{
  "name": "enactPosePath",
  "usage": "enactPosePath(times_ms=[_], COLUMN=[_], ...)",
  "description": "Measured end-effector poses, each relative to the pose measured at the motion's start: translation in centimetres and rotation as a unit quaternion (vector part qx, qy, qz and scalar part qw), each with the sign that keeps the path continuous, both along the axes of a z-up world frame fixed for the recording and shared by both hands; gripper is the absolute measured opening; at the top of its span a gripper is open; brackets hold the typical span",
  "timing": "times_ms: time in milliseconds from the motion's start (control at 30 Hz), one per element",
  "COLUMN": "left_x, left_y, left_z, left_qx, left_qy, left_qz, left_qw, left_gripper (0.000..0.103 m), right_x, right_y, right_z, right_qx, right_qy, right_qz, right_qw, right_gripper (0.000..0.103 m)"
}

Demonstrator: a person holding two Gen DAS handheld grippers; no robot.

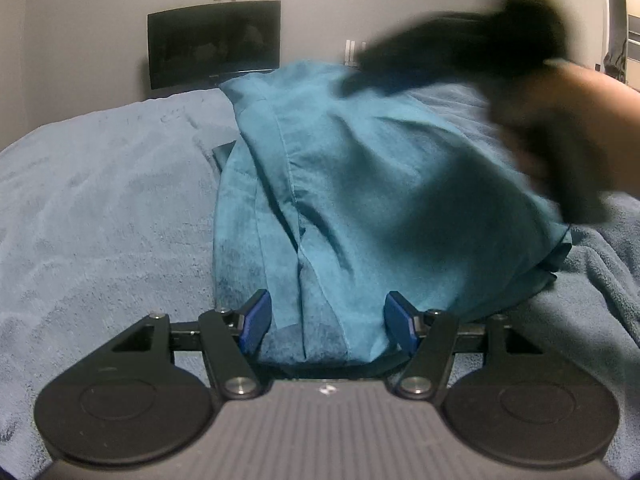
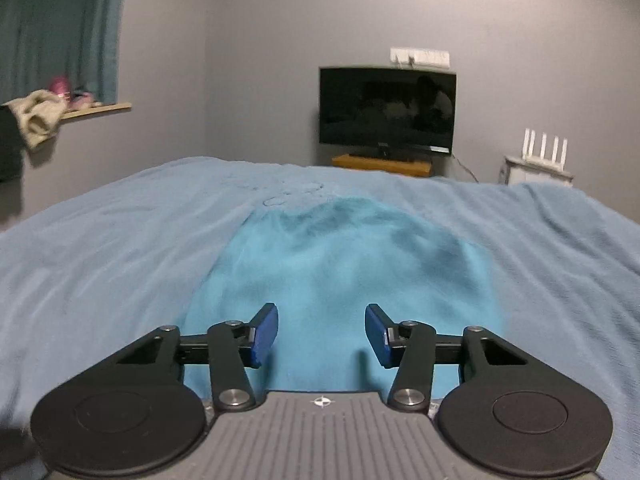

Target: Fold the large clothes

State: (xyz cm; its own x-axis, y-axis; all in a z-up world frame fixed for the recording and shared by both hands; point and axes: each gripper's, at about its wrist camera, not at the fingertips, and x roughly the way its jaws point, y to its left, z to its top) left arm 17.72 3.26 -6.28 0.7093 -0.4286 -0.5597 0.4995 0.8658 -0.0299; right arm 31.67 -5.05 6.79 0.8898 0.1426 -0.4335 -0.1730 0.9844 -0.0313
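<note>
1. Teal cloth garment [image 1: 360, 200] lies lengthwise on the pale blue fleece blanket [image 1: 100, 200], running toward the black television [image 1: 214, 46]
2. Left gripper [image 1: 328, 322] spread, hem between its pads
3. Right gripper [image 2: 322, 330] spread, apparently above the garment

We see the garment [image 1: 360, 208] lying on the blanket [image 1: 100, 200], which spreads to its left and right. Beyond the bed's far edge a television [image 2: 387, 112] stands against the wall, a router [image 2: 544, 148] to its right and a shelf [image 2: 96, 110] far left.
</note>
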Motion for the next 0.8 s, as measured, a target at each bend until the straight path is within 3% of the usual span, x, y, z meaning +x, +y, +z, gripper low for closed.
enactPosePath(times_ms=[100,200,333,433,533,633,667,800], left_x=[0.3,1.3,2.6,2.7,2.6,2.1,1.7,0.1], left_y=[0.2,0.4,0.5,0.6,0.7,1.1,1.3,2.1], left_z=[0.0,-0.3,-0.8,-1.0,-0.9,-0.8,-0.9,0.1], left_qx=[-0.003,-0.012,-0.021,-0.028,-0.036,-0.040,-0.042,-0.050], left_qy=[0.004,0.016,0.034,0.034,0.025,0.009,0.004,0.004], left_qz=[0.000,0.001,0.004,0.001,0.003,0.011,0.018,0.069], left_qw=[1.0000,0.9998,0.9992,0.9990,0.9990,0.9991,0.9989,0.9964], left_gripper=[0.062,0.062,0.062,0.064,0.065,0.072,0.073,0.092], right_x=[6.3,9.4,11.6,11.8,8.7,2.3,0.1,-9.4], right_y=[2.7,5.3,7.9,7.2,4.2,0.1,-1.2,-5.7], right_z=[-1.4,-3.3,-5.4,-4.9,-2.5,-0.9,-0.7,-1.4], right_qx=[0.011,-0.008,-0.067,-0.027,0.033,0.068,0.074,0.049], right_qy=[0.034,0.042,0.069,0.089,0.064,0.032,0.025,0.034], right_qz=[-0.027,-0.037,-0.004,0.053,0.056,0.022,0.013,-0.023], right_qw=[0.999,0.998,0.995,0.994,0.996,0.997,0.997,0.998], right_gripper=[0.047,0.047,0.049,0.049,0.049,0.071,0.080,0.088])
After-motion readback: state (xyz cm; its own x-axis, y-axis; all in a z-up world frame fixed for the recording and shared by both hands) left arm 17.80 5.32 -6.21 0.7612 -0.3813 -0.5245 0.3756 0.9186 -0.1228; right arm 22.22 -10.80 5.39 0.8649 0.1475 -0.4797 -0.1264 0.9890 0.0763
